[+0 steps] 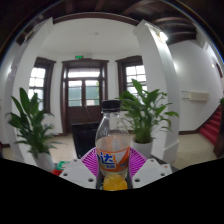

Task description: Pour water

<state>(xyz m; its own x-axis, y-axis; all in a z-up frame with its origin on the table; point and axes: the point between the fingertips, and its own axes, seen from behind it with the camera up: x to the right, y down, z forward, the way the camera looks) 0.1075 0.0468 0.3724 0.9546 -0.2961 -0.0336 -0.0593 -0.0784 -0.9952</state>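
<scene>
My tool (114,172) is clamped on a clear plastic bottle (114,145) with a black cap, orange liquid low inside, upright between two leafy potted plants (150,112).

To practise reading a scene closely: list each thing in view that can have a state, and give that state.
Bottle: upright, black cap on, partly filled with orange liquid, held between the fingers.
Gripper: shut on the bottle, a pad at each side.
Door: closed.
Plants: upright in pots.

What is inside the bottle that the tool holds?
The bottle, pressed between the tool pads, holds orange liquid low down; the upper part looks clear. Its label hides the middle, and the black cap is on.
</scene>
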